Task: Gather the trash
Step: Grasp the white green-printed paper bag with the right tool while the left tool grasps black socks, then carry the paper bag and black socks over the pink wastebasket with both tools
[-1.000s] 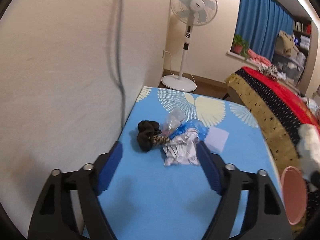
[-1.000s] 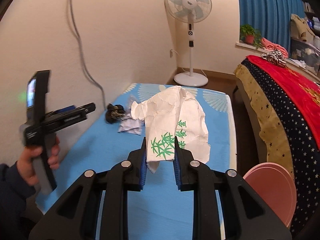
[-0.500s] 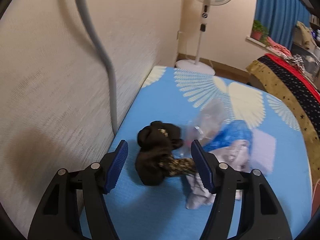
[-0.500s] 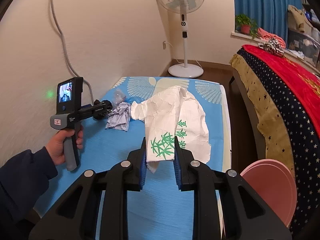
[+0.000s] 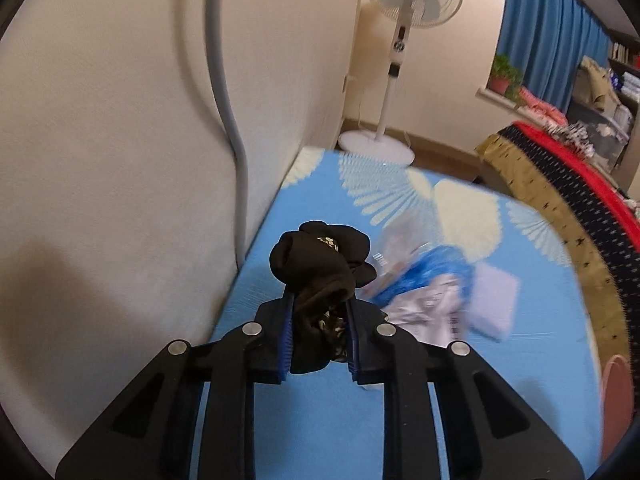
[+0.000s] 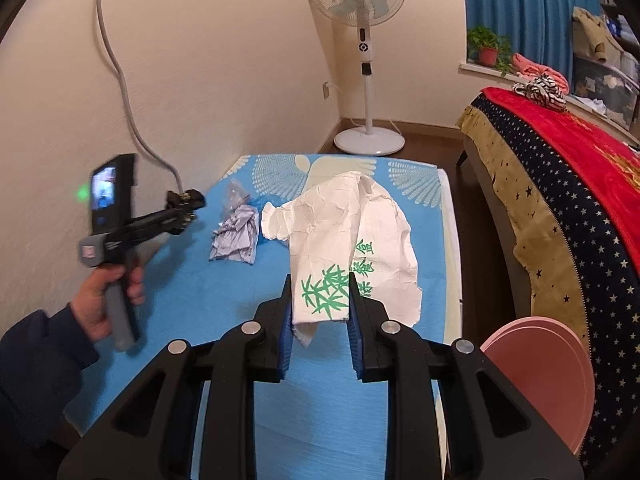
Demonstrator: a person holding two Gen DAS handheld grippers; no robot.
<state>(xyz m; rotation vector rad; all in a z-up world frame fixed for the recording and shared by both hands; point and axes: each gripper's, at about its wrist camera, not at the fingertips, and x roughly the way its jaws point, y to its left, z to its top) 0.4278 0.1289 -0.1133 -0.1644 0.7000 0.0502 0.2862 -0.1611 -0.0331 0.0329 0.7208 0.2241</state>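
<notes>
The left hand-held gripper (image 5: 318,336) is closing, its pads already on the black wad (image 5: 320,276), which runs lengthwise out past the tips; beyond it to the right lies grey paper (image 6: 236,236). The right hand-held gripper (image 6: 320,312) is clamped on the white bag (image 6: 352,240)
</notes>
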